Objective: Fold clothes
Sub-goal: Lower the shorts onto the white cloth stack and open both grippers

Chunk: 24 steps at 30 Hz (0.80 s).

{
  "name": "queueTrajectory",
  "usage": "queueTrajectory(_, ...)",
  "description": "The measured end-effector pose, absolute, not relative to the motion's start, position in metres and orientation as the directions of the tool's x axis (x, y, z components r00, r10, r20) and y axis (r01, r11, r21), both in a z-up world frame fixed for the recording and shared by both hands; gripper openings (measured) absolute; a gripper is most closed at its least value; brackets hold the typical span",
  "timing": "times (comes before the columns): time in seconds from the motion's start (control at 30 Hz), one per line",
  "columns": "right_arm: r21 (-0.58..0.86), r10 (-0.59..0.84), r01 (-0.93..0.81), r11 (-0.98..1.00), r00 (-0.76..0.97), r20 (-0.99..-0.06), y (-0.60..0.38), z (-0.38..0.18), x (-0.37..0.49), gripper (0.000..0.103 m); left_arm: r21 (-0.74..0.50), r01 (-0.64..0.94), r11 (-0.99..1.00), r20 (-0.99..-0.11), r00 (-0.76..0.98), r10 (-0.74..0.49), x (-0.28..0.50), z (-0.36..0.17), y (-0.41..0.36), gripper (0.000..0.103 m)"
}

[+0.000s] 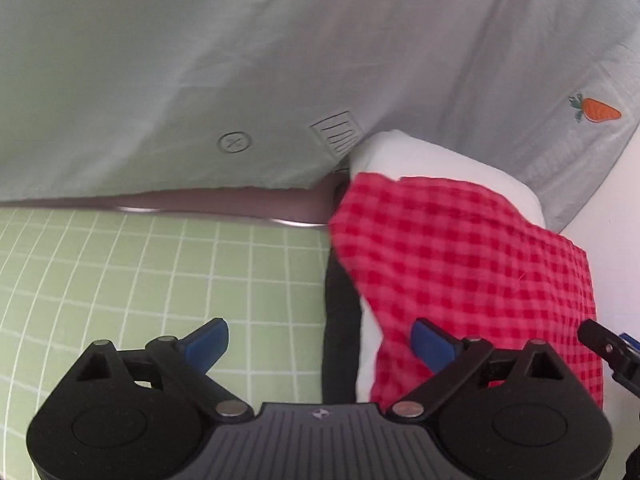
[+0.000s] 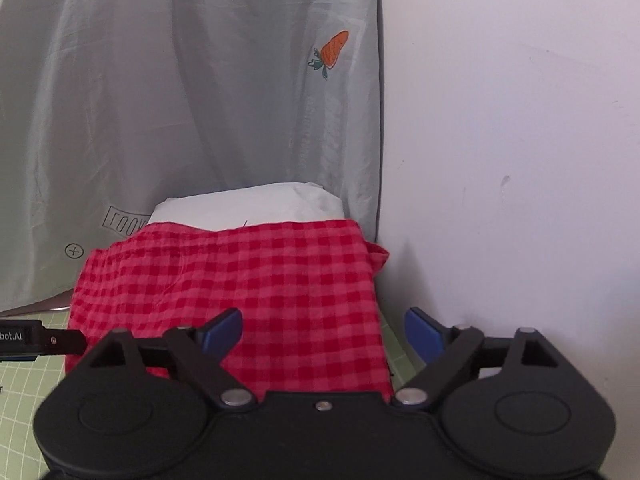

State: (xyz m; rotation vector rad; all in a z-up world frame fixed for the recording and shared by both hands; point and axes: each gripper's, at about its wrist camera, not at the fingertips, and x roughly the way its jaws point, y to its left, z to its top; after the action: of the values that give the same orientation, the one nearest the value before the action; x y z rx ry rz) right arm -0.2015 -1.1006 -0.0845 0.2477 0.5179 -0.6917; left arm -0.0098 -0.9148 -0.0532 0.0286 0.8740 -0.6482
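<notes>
A red checked garment (image 1: 460, 256) lies folded on top of a stack, over a white folded garment (image 1: 424, 160) and a dark one (image 1: 338, 320) underneath. It also shows in the right wrist view (image 2: 256, 292), with the white garment (image 2: 256, 204) behind it. My left gripper (image 1: 320, 346) is open and empty, just in front of the stack's left edge. My right gripper (image 2: 323, 332) is open and empty, over the stack's near right corner. The right gripper's tip (image 1: 608, 350) shows at the left view's right edge.
The stack sits on a green grid mat (image 1: 140, 280). A pale grey cloth with a carrot print (image 2: 332, 50) hangs behind the stack. A white wall (image 2: 512, 140) stands to the right.
</notes>
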Motion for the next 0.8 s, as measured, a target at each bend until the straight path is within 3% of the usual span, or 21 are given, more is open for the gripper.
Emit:
queueTrajectory(0.33,0.126,-0.501,0.676,0.726,0.645,-0.577,-1.042,-0.075,-0.253,0.09,0.029,0.686,0.727,-0.674,0.551,-0.492,-0.096,-0.018,-0.87,0.103)
queueTrajectory(0.5,0.15,-0.453,0.642,0.752,0.669,-0.588,-1.008,-0.074,-0.288,0.09,-0.018,0.691,0.723,-0.667,0.53,-0.524,-0.138,-0.011,-0.839,0.103)
queueTrajectory(0.6,0.131,-0.453,0.631,0.765,0.671,-0.587,-0.99,-0.071,-0.305,0.102,-0.047,0.694,0.719,-0.661,0.518,-0.543,-0.163,-0.008,-0.82,0.103)
queueTrajectory(0.8,0.126,-0.435,0.604,0.787,0.687,-0.581,-0.955,-0.068,-0.347,0.103,-0.104,0.699,0.708,-0.65,0.491,-0.58,-0.202,-0.005,-0.792,0.103)
